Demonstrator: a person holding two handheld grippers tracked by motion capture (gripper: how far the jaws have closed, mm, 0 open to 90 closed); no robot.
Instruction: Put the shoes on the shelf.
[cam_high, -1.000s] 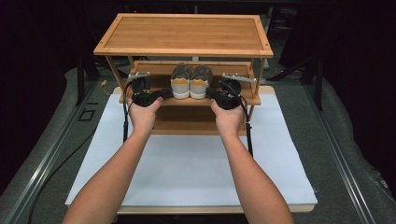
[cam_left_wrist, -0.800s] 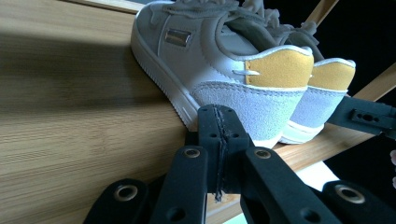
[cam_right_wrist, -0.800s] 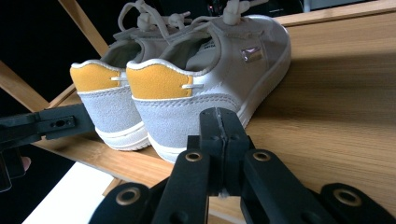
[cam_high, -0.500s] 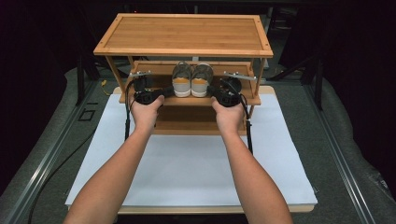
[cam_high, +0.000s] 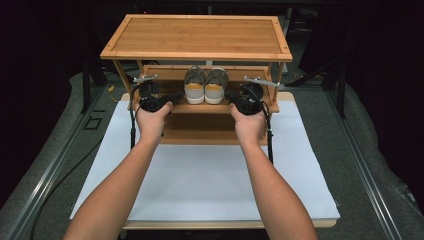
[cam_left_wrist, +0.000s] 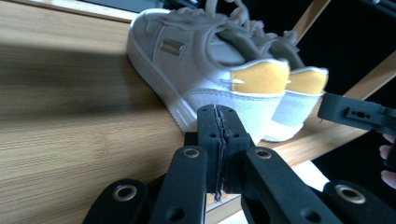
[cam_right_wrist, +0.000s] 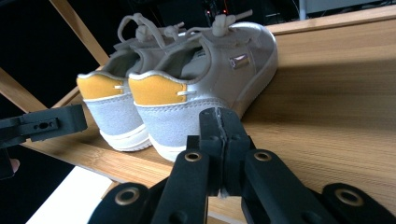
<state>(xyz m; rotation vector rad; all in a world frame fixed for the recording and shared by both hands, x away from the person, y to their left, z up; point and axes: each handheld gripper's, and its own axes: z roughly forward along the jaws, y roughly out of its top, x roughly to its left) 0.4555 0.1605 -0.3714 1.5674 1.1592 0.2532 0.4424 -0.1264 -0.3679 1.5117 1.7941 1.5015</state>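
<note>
Grey shoes (cam_high: 206, 86), paired heels-out on rack shelf (cam_high: 200, 108); left hand-held gripper (cam_left_wrist: 218, 140) and right hand-held gripper (cam_right_wrist: 219, 140) flank them, jaws together, empty.

matt grey suede shoes (cam_high: 205, 86), smooth grained bamboo rack (cam_high: 197, 37), matt white tabletop (cam_high: 210, 175)

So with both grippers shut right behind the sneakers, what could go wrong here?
Shut, the left gripper and right gripper can't grasp; moving forward would likely shove the grey sneakers deeper onto the middle shelf. The pair sits tight together, so a jaw opened between them may knock one askew. The top shelf limits lifting room.
</note>
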